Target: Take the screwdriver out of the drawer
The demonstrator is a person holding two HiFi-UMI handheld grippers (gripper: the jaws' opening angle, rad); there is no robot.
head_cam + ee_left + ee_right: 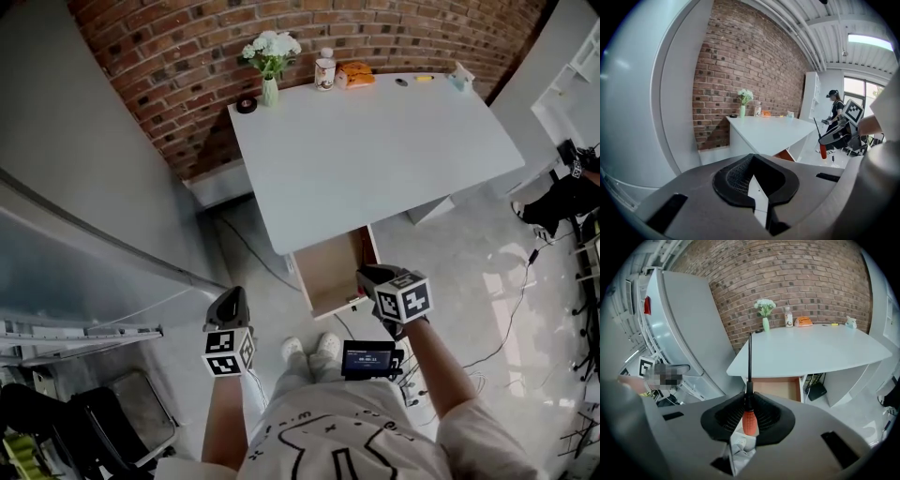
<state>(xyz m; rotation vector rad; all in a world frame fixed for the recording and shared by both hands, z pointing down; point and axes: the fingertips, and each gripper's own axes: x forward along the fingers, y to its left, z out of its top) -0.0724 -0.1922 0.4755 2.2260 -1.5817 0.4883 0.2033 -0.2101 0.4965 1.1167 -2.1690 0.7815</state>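
Orange-handled screwdriver with a long black shaft (749, 422) sits clamped at its handle between the black pads of the right gripper (749, 403). The shaft points out past the jaws, in the air outside the open wooden drawer (776, 389). The drawer hangs under a white desk (811, 352). The left gripper (752, 161) is closed with nothing in it, off to the drawer's left. A vase of white flowers (270, 58) stands at the desk's far edge, by a red brick wall (187, 56).
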